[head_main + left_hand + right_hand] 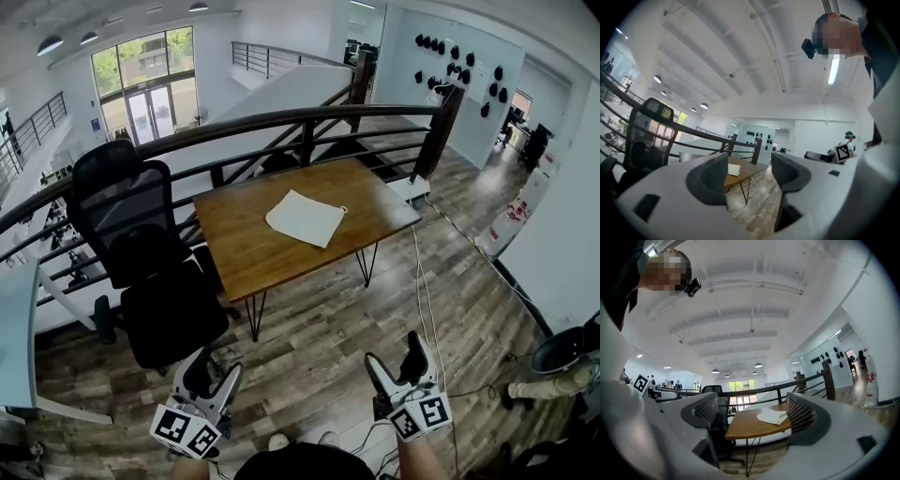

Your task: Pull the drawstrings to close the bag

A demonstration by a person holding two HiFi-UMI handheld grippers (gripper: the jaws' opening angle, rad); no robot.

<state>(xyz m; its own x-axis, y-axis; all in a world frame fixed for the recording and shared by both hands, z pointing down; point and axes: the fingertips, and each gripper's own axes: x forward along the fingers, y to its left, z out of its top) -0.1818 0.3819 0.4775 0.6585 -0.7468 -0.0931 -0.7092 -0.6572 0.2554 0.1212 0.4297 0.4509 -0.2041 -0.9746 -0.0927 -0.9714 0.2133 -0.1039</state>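
A flat white drawstring bag [305, 217] lies on the wooden table [253, 248], its cord ends [343, 209] at its right corner. Both grippers hang low, well short of the table and apart from the bag. My left gripper [214, 375] is open with nothing between its jaws. My right gripper [397, 367] is also open and empty. In the left gripper view the bag [733, 169] shows far off between the open jaws of that gripper [749, 176]. In the right gripper view the bag [772, 416] rests on the table [745, 425] beyond the open jaws [752, 413].
A black office chair [141, 253] stands left of the table. A dark railing [309, 122] runs behind it. Cables [422, 281] trail over the wood floor on the right. A pale desk edge [14, 347] is at far left, and a person's leg [558, 382] at far right.
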